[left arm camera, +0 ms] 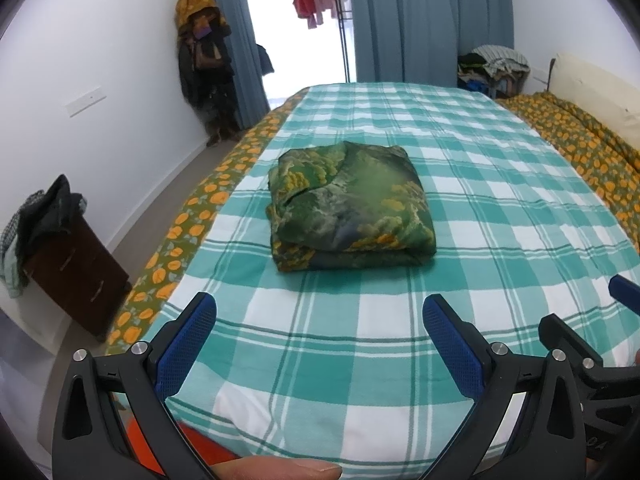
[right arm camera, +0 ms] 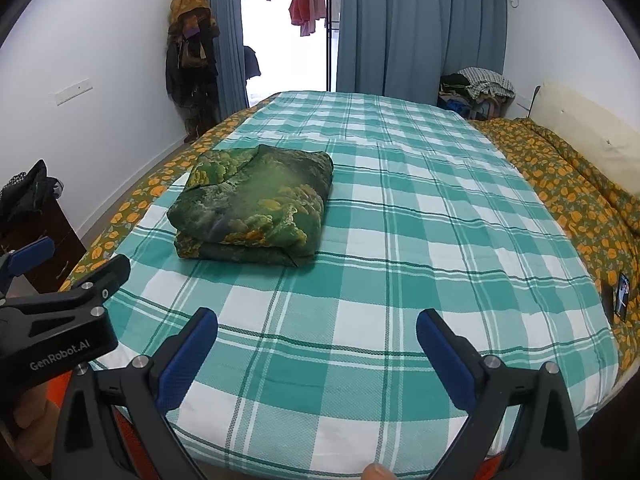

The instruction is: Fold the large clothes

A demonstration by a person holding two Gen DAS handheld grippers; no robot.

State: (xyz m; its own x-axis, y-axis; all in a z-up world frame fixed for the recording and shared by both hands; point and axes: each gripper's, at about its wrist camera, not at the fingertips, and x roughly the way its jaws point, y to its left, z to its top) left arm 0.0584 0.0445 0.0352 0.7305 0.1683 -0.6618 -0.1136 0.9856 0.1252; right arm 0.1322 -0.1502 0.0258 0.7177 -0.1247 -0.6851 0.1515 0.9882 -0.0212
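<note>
A green and yellow patterned garment (left arm camera: 348, 208) lies folded into a thick square bundle on the green and white checked bed cover (left arm camera: 460, 168). It also shows in the right wrist view (right arm camera: 252, 208), left of centre. My left gripper (left arm camera: 320, 316) is open and empty above the near end of the bed, short of the bundle. My right gripper (right arm camera: 318, 332) is open and empty, to the right of the left one and further from the bundle. The left gripper's body (right arm camera: 60, 320) shows at the left edge of the right wrist view.
A floral orange quilt (right arm camera: 572, 192) lies along the bed's right side with a pillow (right arm camera: 592, 136) and a phone (right arm camera: 622, 296). A dark drawer unit (left arm camera: 72, 264) piled with clothes stands left of the bed. Hung coats (left arm camera: 204, 60) and blue curtains (left arm camera: 432, 20) are at the far wall.
</note>
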